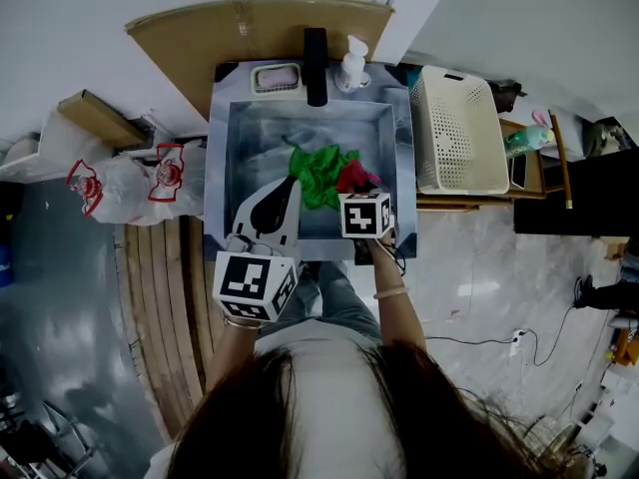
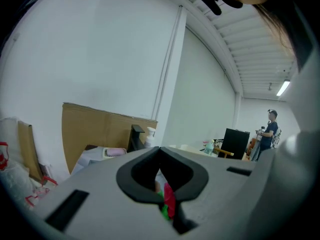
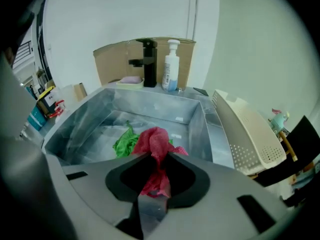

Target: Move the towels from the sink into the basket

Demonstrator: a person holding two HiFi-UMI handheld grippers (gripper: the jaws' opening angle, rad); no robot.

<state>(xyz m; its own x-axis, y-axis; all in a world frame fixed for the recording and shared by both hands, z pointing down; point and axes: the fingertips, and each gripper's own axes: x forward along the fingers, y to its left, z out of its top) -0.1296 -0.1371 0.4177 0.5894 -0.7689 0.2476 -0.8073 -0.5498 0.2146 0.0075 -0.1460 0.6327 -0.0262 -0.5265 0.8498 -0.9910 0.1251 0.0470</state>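
Note:
A steel sink (image 1: 222, 168) holds a crumpled green towel (image 1: 318, 173) on its floor. My right gripper (image 3: 161, 156) is shut on a red towel (image 3: 154, 143), which bunches up out of the jaws and hangs above the sink's front right part; its marker cube (image 1: 365, 215) covers the jaws from above. The green towel (image 3: 125, 143) lies just beyond it. My left gripper (image 1: 288, 186) hovers over the sink's front left with its jaws together and nothing in them. A white perforated basket (image 1: 456, 133) stands to the right of the sink.
A black faucet (image 1: 316, 66), a white soap bottle (image 1: 351, 66) and a soap dish (image 1: 276, 78) line the sink's back rim. Cardboard (image 1: 200, 38) leans behind it. Plastic bags (image 1: 130, 183) lie to the left. A small table (image 1: 529, 173) with clutter stands beyond the basket.

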